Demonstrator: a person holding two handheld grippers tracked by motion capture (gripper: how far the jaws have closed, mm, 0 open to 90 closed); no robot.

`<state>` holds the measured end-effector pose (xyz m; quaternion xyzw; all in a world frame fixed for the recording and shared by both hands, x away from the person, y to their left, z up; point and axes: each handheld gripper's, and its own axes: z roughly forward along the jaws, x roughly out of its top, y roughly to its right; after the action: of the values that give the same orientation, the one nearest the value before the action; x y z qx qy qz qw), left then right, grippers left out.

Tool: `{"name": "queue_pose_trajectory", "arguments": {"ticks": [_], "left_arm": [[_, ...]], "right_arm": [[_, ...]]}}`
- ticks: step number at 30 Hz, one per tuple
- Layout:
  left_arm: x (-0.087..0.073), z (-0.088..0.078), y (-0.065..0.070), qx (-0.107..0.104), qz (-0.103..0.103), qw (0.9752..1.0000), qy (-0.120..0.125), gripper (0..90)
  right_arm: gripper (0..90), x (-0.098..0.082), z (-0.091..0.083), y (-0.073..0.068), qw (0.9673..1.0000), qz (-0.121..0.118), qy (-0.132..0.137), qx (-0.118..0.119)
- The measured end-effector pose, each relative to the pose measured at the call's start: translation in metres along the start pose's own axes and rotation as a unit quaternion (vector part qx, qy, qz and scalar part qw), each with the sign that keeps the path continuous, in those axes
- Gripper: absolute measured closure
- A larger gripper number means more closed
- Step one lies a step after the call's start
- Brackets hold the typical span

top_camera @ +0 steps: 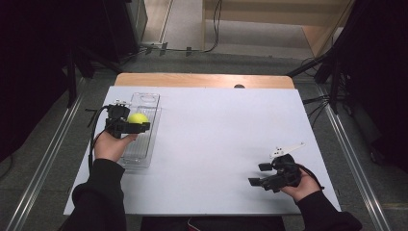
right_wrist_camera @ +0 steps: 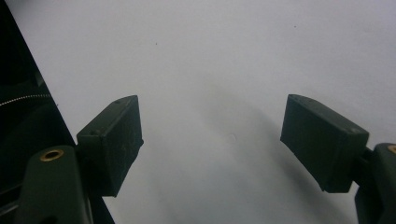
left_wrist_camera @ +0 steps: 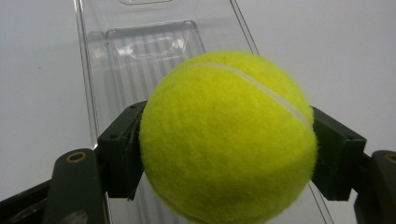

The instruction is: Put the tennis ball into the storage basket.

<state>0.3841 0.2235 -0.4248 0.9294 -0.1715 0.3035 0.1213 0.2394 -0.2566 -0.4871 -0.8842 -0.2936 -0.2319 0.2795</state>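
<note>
At the desk's (top_camera: 207, 144) left side, the left gripper (top_camera: 137, 126) pinches a yellow tennis ball (top_camera: 137, 118) between its fingers (left_wrist_camera: 122, 149), above a clear plastic tray (top_camera: 144, 103). Near the right front corner, the right gripper (top_camera: 260, 174) hovers, fingers (right_wrist_camera: 112, 144) spread apart, holding nothing.

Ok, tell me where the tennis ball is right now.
The tennis ball sits clamped in the left gripper, over the clear plastic tray at the table's left side in the high view.

Bright table (top_camera: 216, 144), dark surroundings; soft shadows, gripper views perhaps slightly blurred.
</note>
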Motion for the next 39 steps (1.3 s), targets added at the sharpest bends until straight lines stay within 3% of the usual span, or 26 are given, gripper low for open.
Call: {"name": "queue_pose_trajectory", "arguments": {"ticks": [14,19,25,33,39], "left_arm": [[0.000,0.003,0.000,-0.004,0.009,1.0000,-0.003,25.1],[0.003,-0.004,0.000,-0.004,0.005,0.9998,0.016,17.2],[0.005,-0.013,0.001,-0.011,0.006,0.9996,0.026,16.8],[0.008,-0.024,0.005,-0.028,0.007,0.9992,0.027,16.8],[0.010,-0.030,0.010,-0.054,0.008,0.9982,0.026,16.9]], "right_arm": [[18.6,0.000,0.000,0.000,1.0000,-0.001,-0.001,0.001],[18.6,0.000,0.000,0.000,1.0000,-0.001,-0.001,0.001],[18.6,0.000,0.000,0.000,1.0000,-0.001,0.000,0.001],[18.6,0.000,0.000,0.000,1.0000,-0.001,-0.001,0.002],[18.6,0.000,0.000,0.000,1.0000,0.000,0.001,0.001]]}}
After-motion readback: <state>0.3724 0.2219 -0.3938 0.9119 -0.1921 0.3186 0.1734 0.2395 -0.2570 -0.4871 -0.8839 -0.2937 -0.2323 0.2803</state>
